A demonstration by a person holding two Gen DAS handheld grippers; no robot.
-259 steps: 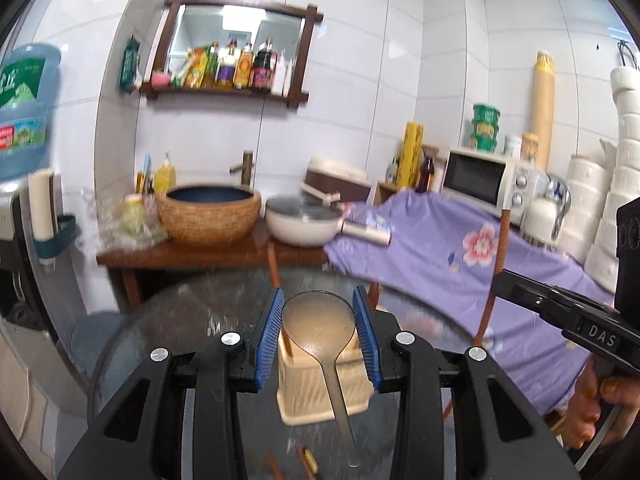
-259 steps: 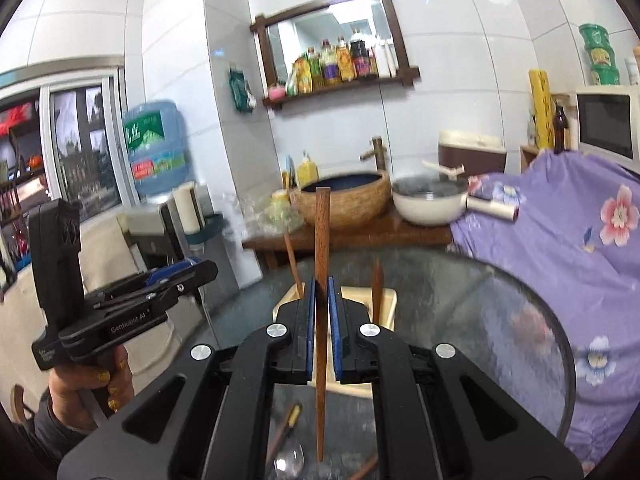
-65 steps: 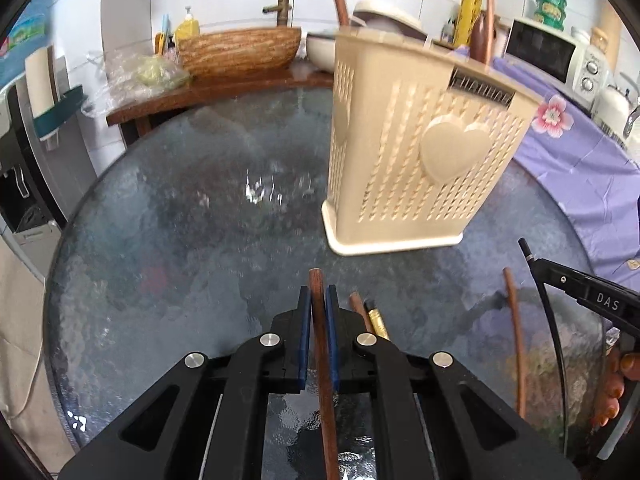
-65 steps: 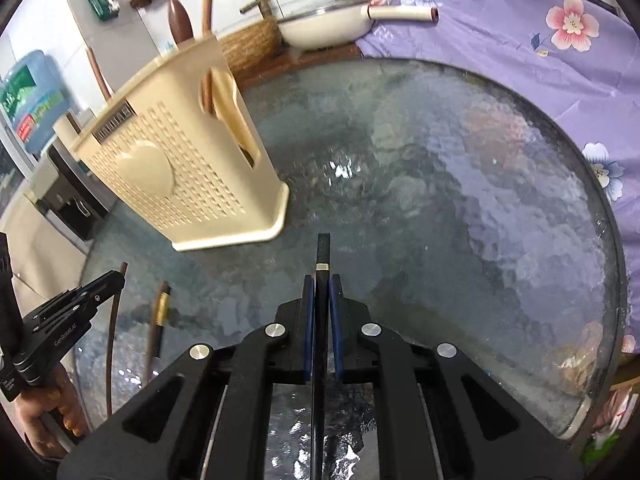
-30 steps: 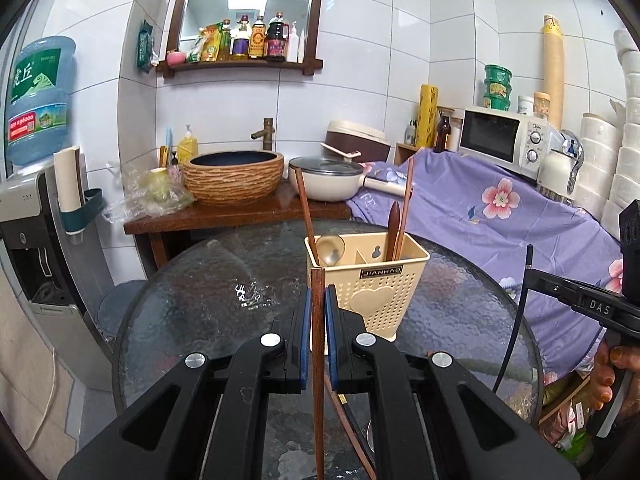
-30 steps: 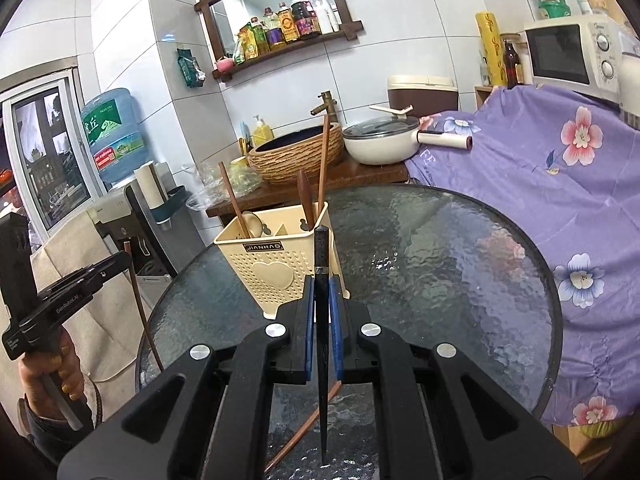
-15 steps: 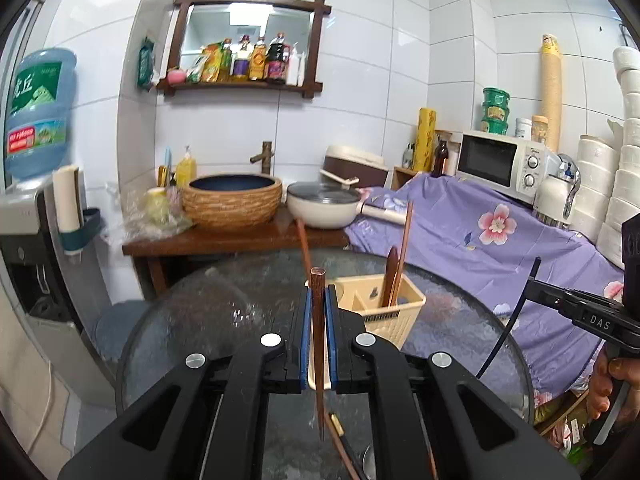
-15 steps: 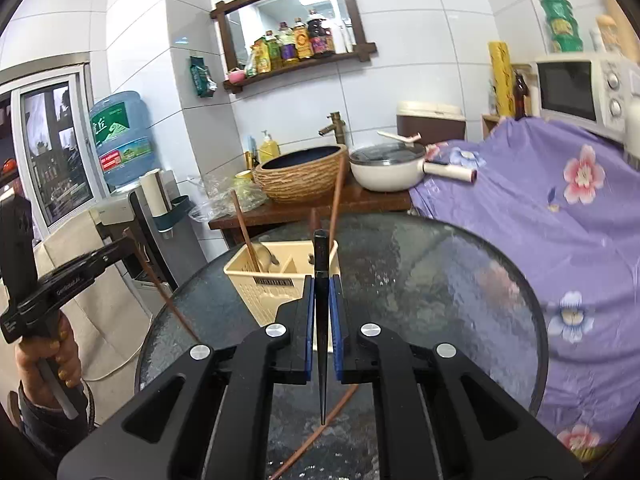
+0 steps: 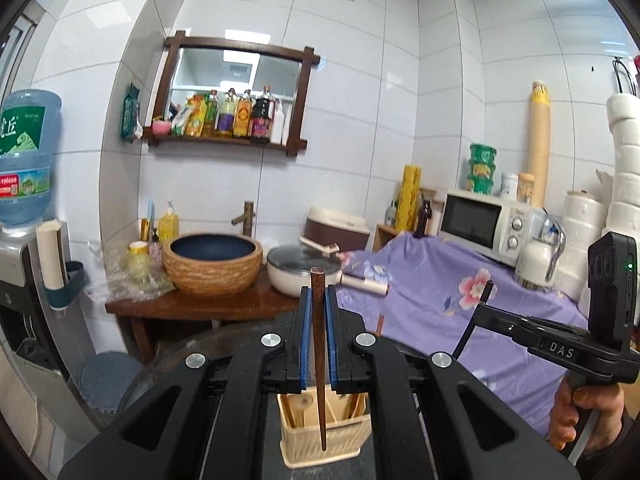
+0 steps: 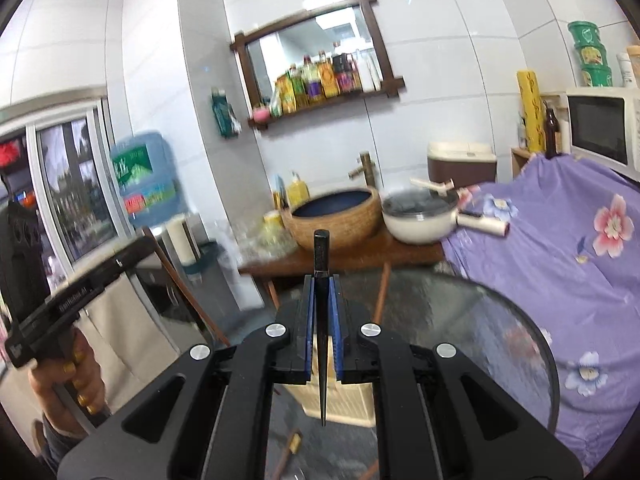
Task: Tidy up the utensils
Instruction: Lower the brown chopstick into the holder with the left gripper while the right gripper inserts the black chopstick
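Observation:
My left gripper (image 9: 318, 312) is shut on a brown wooden chopstick (image 9: 319, 356) that hangs point down over the cream utensil basket (image 9: 324, 436). The basket holds a spoon and other wooden sticks. My right gripper (image 10: 321, 308) is shut on a black chopstick (image 10: 321, 320), point down, above the same basket (image 10: 344, 404). The right gripper also shows in the left wrist view (image 9: 486, 308), and the left gripper in the right wrist view (image 10: 140, 248).
The basket stands on a round glass table (image 10: 480, 340). More utensils lie on the glass near me (image 10: 290, 450). Behind are a wooden shelf with a woven basin (image 9: 214, 262) and a pan (image 9: 300, 270), a purple cloth (image 9: 460, 312) and a microwave (image 9: 484, 222).
Both grippers have risen and tilted up, so the basket now sits low between the fingers. Each chopstick now points down at the basket. The right view is blurred from motion.

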